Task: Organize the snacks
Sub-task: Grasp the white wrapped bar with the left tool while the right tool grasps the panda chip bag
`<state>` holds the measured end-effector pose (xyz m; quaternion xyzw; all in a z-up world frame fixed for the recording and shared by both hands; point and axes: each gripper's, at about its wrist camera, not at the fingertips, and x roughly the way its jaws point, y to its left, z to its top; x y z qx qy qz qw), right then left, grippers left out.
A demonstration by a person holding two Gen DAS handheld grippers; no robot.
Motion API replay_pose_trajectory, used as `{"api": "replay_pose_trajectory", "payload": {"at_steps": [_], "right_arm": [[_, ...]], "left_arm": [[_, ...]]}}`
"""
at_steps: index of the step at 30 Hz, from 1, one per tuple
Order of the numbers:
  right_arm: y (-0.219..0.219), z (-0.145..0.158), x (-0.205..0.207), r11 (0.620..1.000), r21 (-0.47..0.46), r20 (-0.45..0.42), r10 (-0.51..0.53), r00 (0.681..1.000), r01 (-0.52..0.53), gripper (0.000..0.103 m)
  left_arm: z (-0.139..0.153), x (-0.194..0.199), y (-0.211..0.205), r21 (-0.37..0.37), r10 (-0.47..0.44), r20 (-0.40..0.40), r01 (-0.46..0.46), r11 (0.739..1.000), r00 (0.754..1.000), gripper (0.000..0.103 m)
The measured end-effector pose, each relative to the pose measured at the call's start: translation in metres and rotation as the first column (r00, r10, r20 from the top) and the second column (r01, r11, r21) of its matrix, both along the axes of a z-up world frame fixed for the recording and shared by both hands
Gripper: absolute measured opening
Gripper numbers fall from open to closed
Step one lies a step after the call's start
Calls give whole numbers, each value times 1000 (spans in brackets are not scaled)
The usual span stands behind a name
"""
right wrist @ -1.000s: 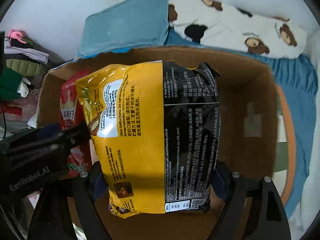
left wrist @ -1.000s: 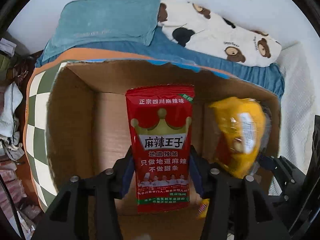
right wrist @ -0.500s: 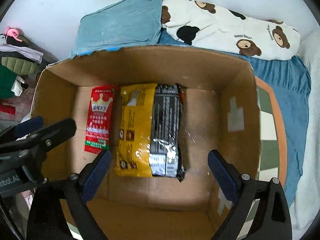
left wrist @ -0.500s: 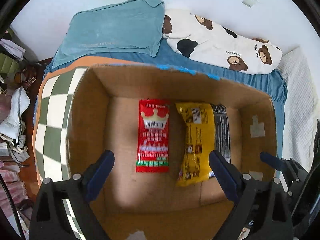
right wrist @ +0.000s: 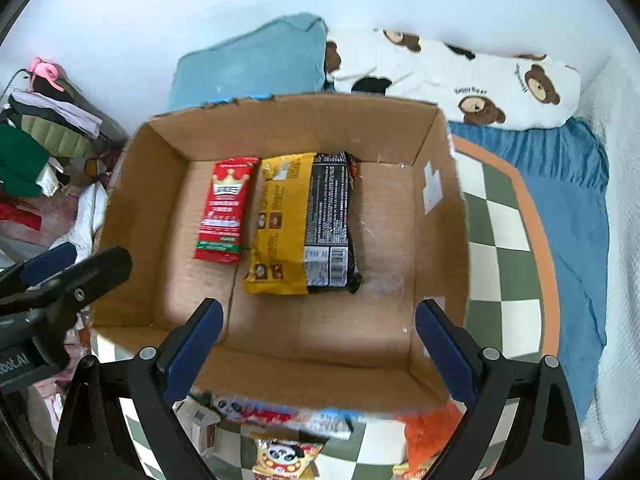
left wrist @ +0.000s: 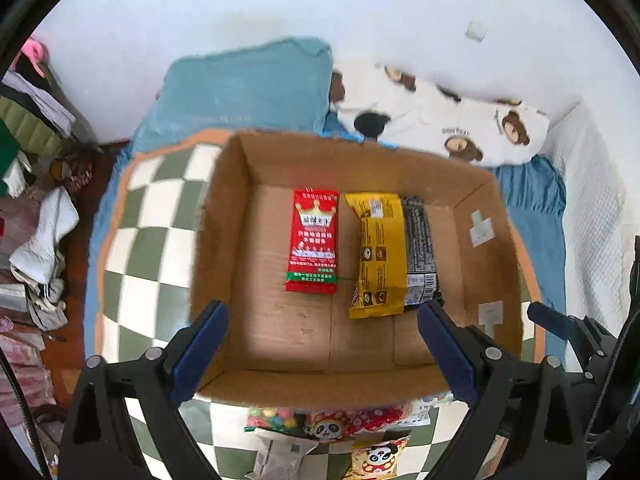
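An open cardboard box [left wrist: 224, 216] [right wrist: 440, 216] sits on a green-and-white checked mat. Flat on its floor lie a red snack packet [left wrist: 314, 240] [right wrist: 224, 210] and, to its right, a yellow-and-black snack bag [left wrist: 390, 248] [right wrist: 304, 224]. My left gripper [left wrist: 322, 344] is open and empty above the box's near wall. My right gripper [right wrist: 320, 344] is open and empty, also above the near wall. Several loose snack packets, among them a panda packet [left wrist: 376, 458] [right wrist: 284, 458] and an orange bag [right wrist: 430, 430], lie on the mat in front of the box.
The checked mat [left wrist: 152, 216] [right wrist: 504, 240] lies on a blue bed sheet [right wrist: 576, 216]. A teal pillow [left wrist: 244, 88] and a bear-print pillow [left wrist: 448, 120] are behind the box. Piled clothes [left wrist: 32, 216] are at the left. A white wall is behind.
Both grippers opened and let go: the red packet and the yellow-and-black bag now lie in the box. Both grippers then pulled back and up, bringing the loose snacks in front into view.
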<state>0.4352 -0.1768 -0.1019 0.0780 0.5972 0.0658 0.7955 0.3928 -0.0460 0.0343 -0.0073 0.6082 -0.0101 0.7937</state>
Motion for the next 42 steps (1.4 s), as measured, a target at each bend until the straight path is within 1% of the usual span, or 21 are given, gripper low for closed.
{"api": "replay_pose_trajectory", "payload": {"at_steps": [3,5,7,9,11,12,14,15,16,17,18,20,21,22,23,26,27,30,36,39,42], "right_arm": [[-1,17,-31,1000,3,51,-21,998,21,99],[2,18,-56,999,14,59,-34,998,33,99],[5,12,-80,999,34,48,-40,998,38,99],[9,-3,-107,998,57,15,-42,999,41,99],[11,-22,-135,995,83,-24,-54,998,56,99],[12,-34,-146,994,90,-45,-60,997,64,98],[15,-59,-165,992,103,-97,-69,993,79,93],[17,-72,-171,990,110,-130,-71,989,85,88],[20,-87,-177,989,112,-163,-74,984,93,87],[23,-95,-181,989,109,-175,-76,982,96,87],[27,-106,-184,989,105,-189,-80,979,101,87],[34,-123,-184,991,83,-215,-80,973,100,87],[38,-135,-185,992,75,-234,-86,968,106,87],[41,-141,-184,991,80,-246,-88,965,110,87],[44,-150,-184,990,84,-264,-92,960,118,87],[53,-168,-185,988,94,-294,-92,951,124,84],[56,-173,-186,989,88,-301,-88,950,120,74],[61,-178,-198,995,43,-290,-69,955,85,61],[39,-176,-240,999,-8,-332,-41,942,41,59],[30,-179,-261,999,-29,-352,-31,936,22,59],[25,-184,-272,999,-42,-358,-39,933,26,60]], "left_arm": [[23,-26,4,8,-11,59,10,1000,998,97],[30,-48,7,13,-13,83,12,1000,996,97],[28,-73,13,38,-27,80,24,999,996,97],[15,-98,18,65,-51,51,47,997,997,97],[-11,-126,24,118,-79,-2,78,990,997,97],[-29,-139,28,125,-89,-47,94,988,995,97],[-68,-158,35,123,-102,-149,120,985,984,97],[-88,-165,37,119,-105,-198,130,984,975,97],[-104,-169,39,120,-108,-229,138,983,967,97],[-124,-172,40,135,-111,-268,151,979,957,96],[-139,-174,40,134,-116,-293,161,978,949,91],[-169,-172,39,140,-122,-347,180,974,930,89],[-181,-171,38,126,-128,-370,186,974,920,77],[-194,-170,39,111,-122,-400,180,977,908,59],[-201,-169,41,105,-110,-417,168,980,902,58],[-200,-170,46,87,-101,-391,146,985,915,58],[-198,-172,49,89,-98,-383,142,986,918,58],[-194,-187,64,100,-60,-373,104,990,926,58],[-193,-237,98,75,43,-400,-14,997,916,58],[-197,-253,100,64,34,-408,-9,998,912,59],[-205,-256,97,79,19,-403,14,997,915,60]]}}
